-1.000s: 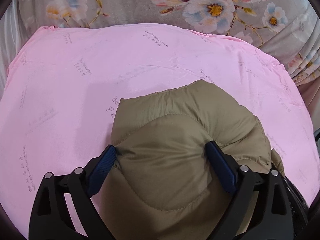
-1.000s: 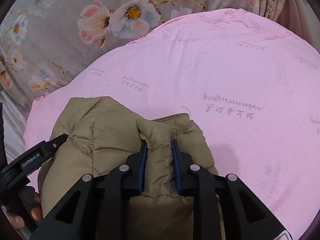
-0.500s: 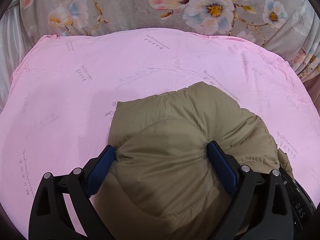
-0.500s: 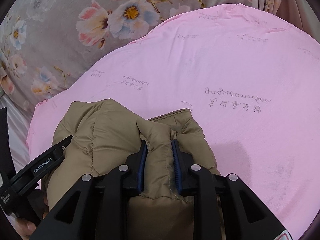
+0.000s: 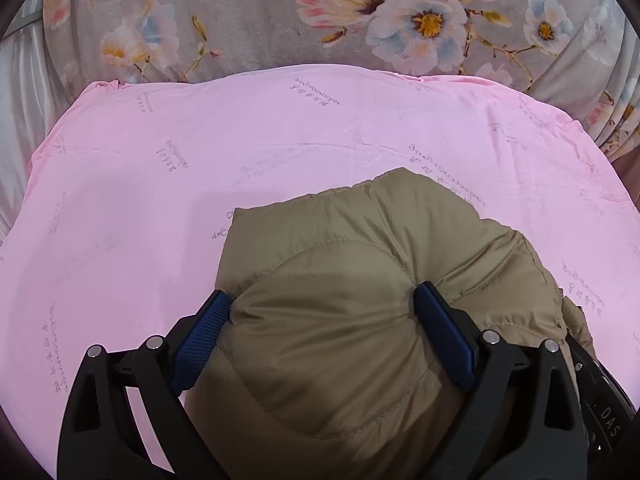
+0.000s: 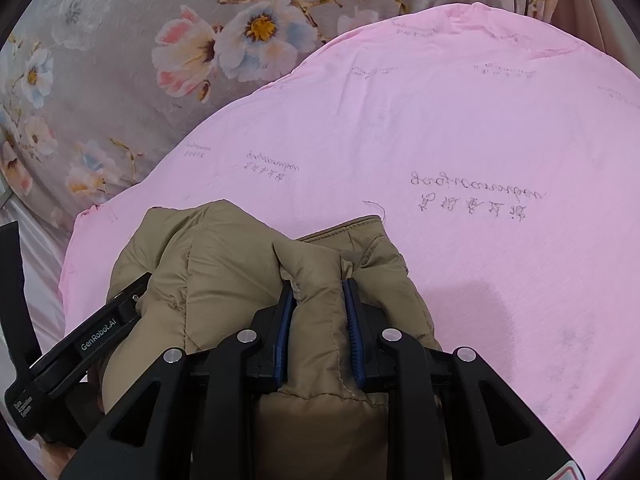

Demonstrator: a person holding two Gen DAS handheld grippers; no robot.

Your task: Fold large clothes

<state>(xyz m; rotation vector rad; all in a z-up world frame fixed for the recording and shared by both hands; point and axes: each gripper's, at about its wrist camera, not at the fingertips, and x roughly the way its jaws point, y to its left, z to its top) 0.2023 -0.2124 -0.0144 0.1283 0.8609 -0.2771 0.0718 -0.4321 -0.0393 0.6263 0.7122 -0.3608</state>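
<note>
A puffy olive-brown quilted jacket is bundled on a pink sheet. My left gripper holds a wide bulge of it, both blue pads pressing into the padding. In the right wrist view the same jacket fills the lower middle. There my right gripper is shut on a narrow upright fold at its edge. The left gripper's black body lies against the jacket's left side. The jacket's underside and near part are hidden behind the grippers.
The pink sheet with faint printed writing spreads to the far side and right. Grey floral fabric lies beyond its far edge. Pale striped cloth runs along the left. The right gripper's body shows at the lower right.
Both views have tipped slightly, so more floral fabric shows beyond the sheet's far edge. The jacket stays held in both grippers, in the same shape.
</note>
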